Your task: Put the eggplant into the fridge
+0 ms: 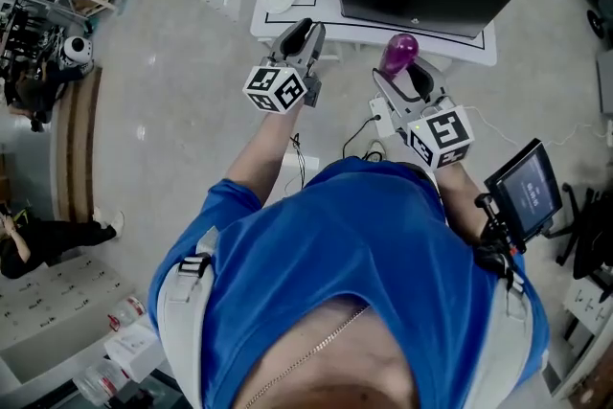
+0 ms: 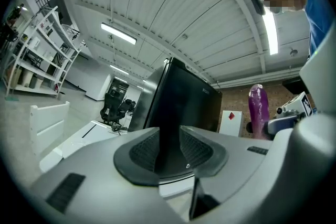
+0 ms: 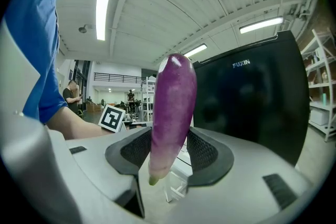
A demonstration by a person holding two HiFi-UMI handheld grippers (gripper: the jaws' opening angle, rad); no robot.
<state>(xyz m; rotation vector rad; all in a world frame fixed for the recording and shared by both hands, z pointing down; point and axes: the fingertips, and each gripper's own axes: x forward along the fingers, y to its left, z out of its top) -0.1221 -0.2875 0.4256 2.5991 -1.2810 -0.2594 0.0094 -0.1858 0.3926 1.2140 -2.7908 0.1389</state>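
Eggplant stands upright, grasped by jaws of my right gripper; left gripper alongside, jaws released, both level toward fridge.

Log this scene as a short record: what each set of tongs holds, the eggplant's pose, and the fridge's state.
left tongs: open, nothing between them
right tongs: shut on eggplant
eggplant pose: upright, green tip down
fridge: black, on white table, door looks closed
task stage: eggplant not yet inside fridge
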